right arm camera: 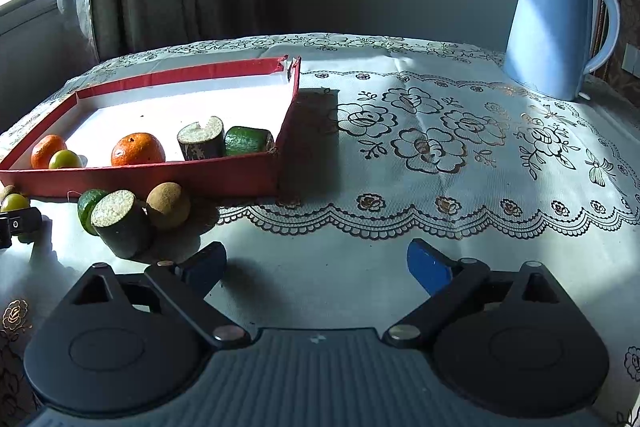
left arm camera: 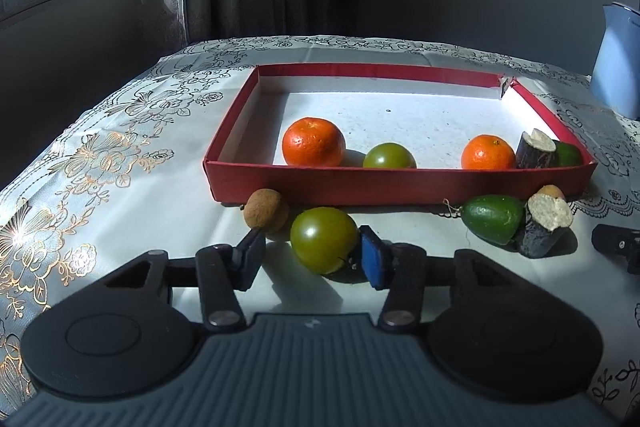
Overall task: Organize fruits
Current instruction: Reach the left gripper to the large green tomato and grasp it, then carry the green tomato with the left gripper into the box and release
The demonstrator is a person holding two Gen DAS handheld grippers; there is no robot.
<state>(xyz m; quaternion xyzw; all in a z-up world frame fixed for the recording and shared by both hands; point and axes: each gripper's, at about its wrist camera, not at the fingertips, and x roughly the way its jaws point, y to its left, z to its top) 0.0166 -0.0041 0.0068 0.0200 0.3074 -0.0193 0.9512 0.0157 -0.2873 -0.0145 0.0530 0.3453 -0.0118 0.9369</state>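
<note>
While the shallow red cardboard tray with its white floor already carries two oranges, a small green tomato, a dark cut stalk piece and a green fruit, the job is clearly only partly done, because more fruit waits on the desk just in front of the tray's near wall. Look at the left tool: its jaws have drawn narrow around the round olive-green tomato, the blue pad touching its right flank, though the left pad seems to stand just off the skin, so I'd call this a grip not quite seated. That tomato sits on the desk, beside the brown fuzzy round fruit, both near the tray and handy for a short lift over the wall. Over on the right, the right tool stands wide with nothing between its fingers, hovering over bare patterned cloth, close to the dark sugarcane-like stub with a pale cut face, likely lined up as its next pick. Well apart stands the pale blue electric kettle, no part of this sorting.
</note>
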